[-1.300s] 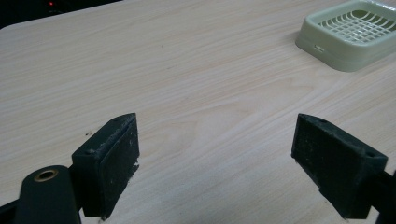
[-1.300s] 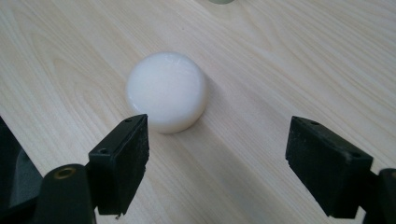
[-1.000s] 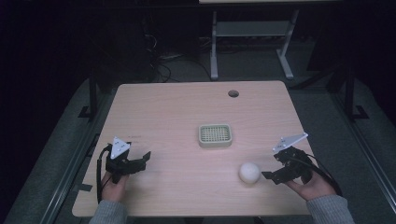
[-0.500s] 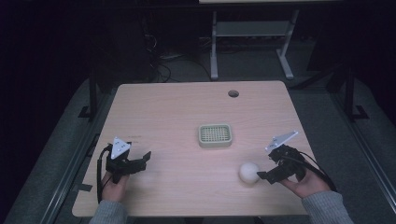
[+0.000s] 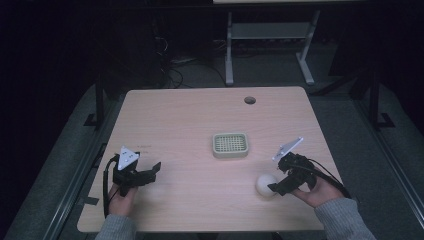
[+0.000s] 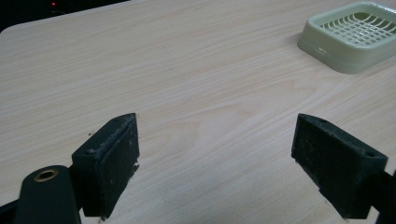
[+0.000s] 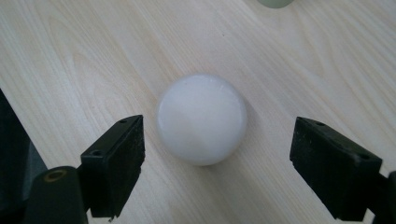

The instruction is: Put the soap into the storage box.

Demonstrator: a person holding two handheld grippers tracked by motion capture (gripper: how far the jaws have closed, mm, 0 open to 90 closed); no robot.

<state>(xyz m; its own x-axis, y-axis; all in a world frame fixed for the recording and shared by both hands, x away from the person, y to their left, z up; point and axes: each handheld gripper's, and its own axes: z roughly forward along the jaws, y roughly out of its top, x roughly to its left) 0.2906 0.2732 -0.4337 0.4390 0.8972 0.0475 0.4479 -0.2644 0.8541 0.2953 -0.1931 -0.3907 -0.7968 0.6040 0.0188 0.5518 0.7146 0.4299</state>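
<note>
Ball [image 7: 201, 119] lies on the table [image 5: 190, 120], just ahead of my right tongs [image 7: 217, 161] and centred on the gap between their jaws.

My right tongs are released, jaws spread wide to either side of the ball, not touching it. My left tongs [image 6: 215, 163] are also released, jaws wide apart over bare wood. Beyond the left tongs, forward and to their right, sits a pale green grid tray [image 6: 355, 35], well apart from them.
</note>
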